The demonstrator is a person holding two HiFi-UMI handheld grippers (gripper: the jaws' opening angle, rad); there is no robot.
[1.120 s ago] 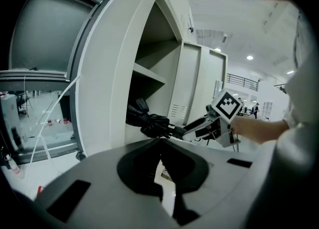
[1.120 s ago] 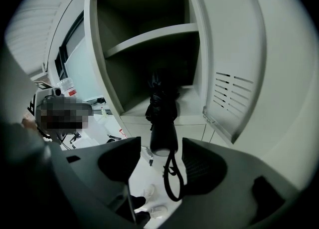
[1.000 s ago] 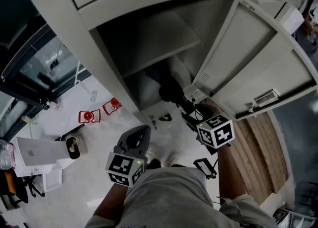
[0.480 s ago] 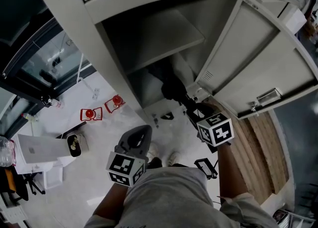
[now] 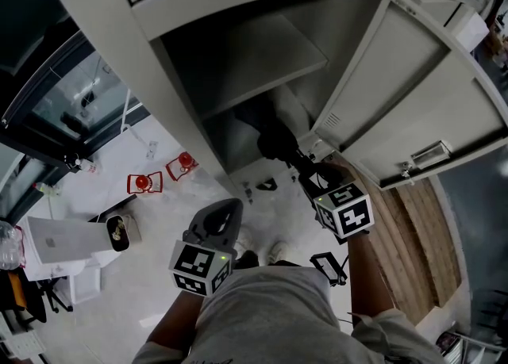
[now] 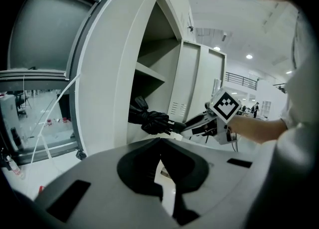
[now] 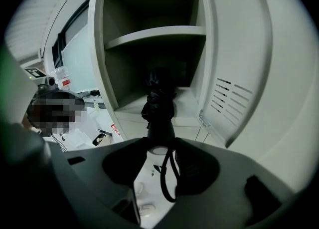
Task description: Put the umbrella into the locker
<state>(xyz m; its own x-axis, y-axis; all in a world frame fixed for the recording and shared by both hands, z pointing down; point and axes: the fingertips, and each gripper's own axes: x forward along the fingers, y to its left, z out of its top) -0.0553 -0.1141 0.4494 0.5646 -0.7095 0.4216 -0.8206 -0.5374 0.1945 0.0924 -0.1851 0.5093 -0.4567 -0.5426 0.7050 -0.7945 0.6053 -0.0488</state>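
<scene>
Umbrella (image 5: pixel 278 142), black and folded, sticks canopy-first into the locker (image 5: pixel 103 45), in the compartment under the shelf (image 5: pixel 254 57). It crosses the front edge of the locker floor close to the open door's (image 5: pixel 413 93) hinge side. I can't tell whether the canopy rests on that floor. The handle end stays outside, and its strap (image 7: pixel 167 178) hangs in a loop below.

Right gripper (image 5: pixel 307 174) has the handle between its fingers. They've just been closing and now pinch it from both sides, as the right gripper view shows (image 7: pixel 160 145). The gripper angles down toward the opening.

Left gripper (image 5: pixel 228 210) hangs back, lower and left of the locker front, well apart from the umbrella. Its fingers are together at the tips with nothing in them (image 6: pixel 160 145). From its view the umbrella (image 6: pixel 149 120) runs level from the right gripper (image 6: pixel 180 124) into the locker.

Against a second ago the umbrella sits in nearly the same spot in the opening. Both grippers are about where they were, and the left one's fingers look unchanged. The right cube looks slightly more rolled.

Two red items (image 5: pixel 143 184) (image 5: pixel 181 168) lie on the floor left of the locker.
</scene>
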